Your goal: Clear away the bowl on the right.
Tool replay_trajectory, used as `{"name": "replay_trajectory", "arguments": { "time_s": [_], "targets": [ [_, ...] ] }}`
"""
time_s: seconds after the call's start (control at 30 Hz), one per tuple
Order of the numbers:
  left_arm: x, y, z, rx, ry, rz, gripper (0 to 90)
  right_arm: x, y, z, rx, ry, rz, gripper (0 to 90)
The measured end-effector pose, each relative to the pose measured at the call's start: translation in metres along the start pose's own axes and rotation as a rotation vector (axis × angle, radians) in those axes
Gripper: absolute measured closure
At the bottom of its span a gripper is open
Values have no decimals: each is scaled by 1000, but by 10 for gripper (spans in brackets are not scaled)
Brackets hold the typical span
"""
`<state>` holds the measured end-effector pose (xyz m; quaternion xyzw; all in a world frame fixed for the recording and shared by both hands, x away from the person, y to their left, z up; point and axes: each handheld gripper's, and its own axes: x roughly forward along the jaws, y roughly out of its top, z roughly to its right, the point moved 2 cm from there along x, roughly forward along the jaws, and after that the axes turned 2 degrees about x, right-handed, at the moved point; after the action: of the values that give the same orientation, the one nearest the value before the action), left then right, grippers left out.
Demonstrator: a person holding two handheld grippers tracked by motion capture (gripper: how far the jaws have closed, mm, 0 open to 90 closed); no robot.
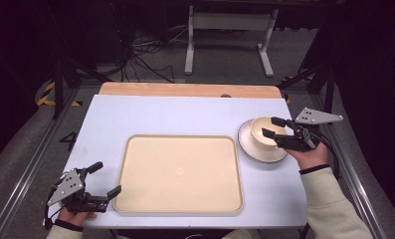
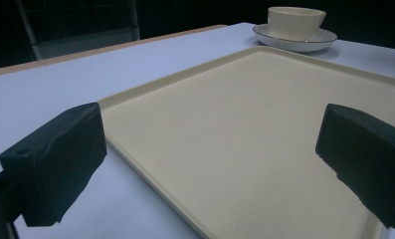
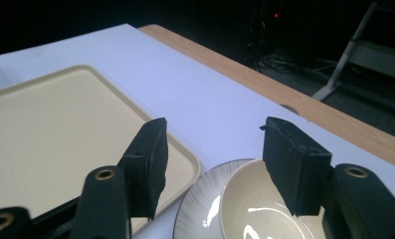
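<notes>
The bowl (image 1: 264, 133) sits on a plate (image 1: 248, 148) at the desk's (image 1: 185, 112) right, beside the tray (image 1: 135, 199). The right gripper (image 1: 273, 127) hovers over it, fingers half spread, gripping nothing; straddle the near wall squarely before pinching. The left gripper's (image 1: 105, 179) fingers are spread.

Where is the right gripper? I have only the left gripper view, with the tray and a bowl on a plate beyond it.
Observer: In the high view the right gripper hovers at the bowl, on the right of the table.
Operator: Is it gripping the bowl?
Observer: No; in the right gripper view its jaws stand apart, astride the rim, not touching it.
Operator: Anything inside the bowl?
Observer: Nothing; only glare on its bottom.
</notes>
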<state>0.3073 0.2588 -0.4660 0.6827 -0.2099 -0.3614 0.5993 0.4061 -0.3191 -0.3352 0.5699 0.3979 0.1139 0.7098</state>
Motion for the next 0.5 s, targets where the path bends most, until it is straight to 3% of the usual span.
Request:
{"name": "replay_trajectory", "arguments": {
  "time_s": [0.13, 0.3, 0.5],
  "targets": [
    [0, 0, 0, -1, 0, -1, 2, 7, 2, 5, 1, 11, -50, 464],
    [0, 0, 0, -4, -2, -7, 2, 12, 5, 9, 3, -24, -85, 445],
    [0, 0, 0, -4, -1, -8, 2, 28, -2, 16, 10, -27, -200, 451]
  ]
}}
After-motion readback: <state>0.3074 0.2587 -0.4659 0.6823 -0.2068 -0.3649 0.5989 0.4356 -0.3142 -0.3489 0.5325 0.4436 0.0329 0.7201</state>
